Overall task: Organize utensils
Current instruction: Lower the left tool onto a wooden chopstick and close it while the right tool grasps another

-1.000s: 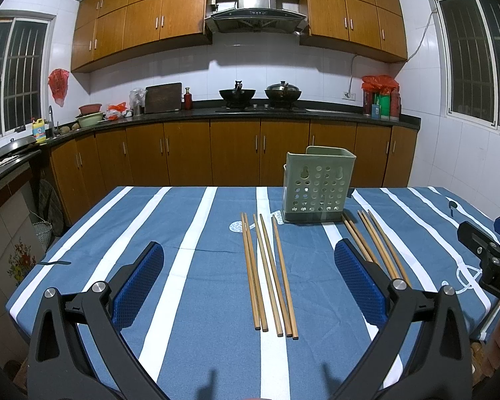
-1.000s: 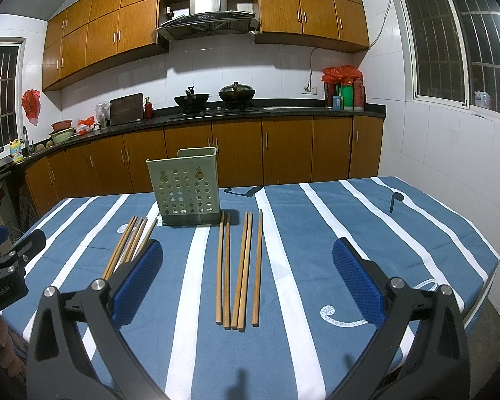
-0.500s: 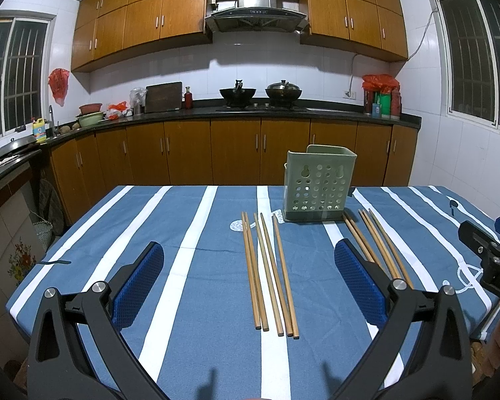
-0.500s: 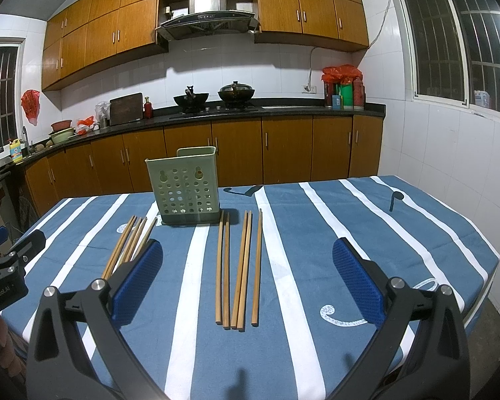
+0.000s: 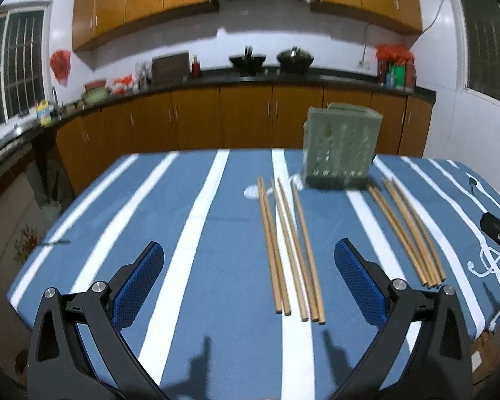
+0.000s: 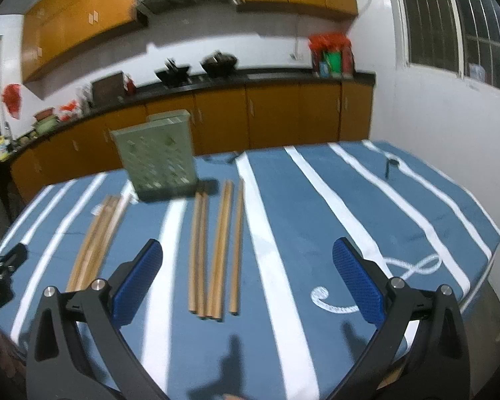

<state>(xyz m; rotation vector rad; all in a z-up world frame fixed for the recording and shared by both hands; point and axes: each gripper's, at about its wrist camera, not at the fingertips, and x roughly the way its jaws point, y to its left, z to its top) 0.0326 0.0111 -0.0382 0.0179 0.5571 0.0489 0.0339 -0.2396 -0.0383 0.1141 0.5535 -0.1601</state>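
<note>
1. Grippers first, nearest the lens: the left gripper (image 5: 248, 286) hangs over the near edge of the table, blue pads (image 5: 140, 285) spread wide and nothing between them. The right gripper (image 6: 246, 285) is the same, fingers flung apart and empty, held low above the striped tablecloth (image 6: 333, 220).

2. Just beyond the left one's reach lies the middle bundle of chopsticks (image 5: 291, 250), five sticks flat on the cloth, butts toward us, tips fanning toward the holder. I'd say they lie lengthwise like that so a claw can close across them from either side.

3. Off to the side sits the second bundle of chopsticks (image 5: 410, 230), tighter packed, also flat. From the right wrist view that set is the one with its butts just ahead of the right gripper's left pad.

4. Further back stands the green perforated utensil holder (image 5: 341, 148), upright, open top, chopstick tips nearly touching its base. Nothing visible in it, so I judge the sorting not yet begun.

5. Far behind: kitchen counter (image 5: 236, 81) with pots, cabinets, windows.

6. Now the change! Half a second ago both views were level and crisp; now both are blurred and pitched down, table filling more of the picture, right view rolled sideways. Both grippers are swinging in toward the sticks, claws as wide as before.
</note>
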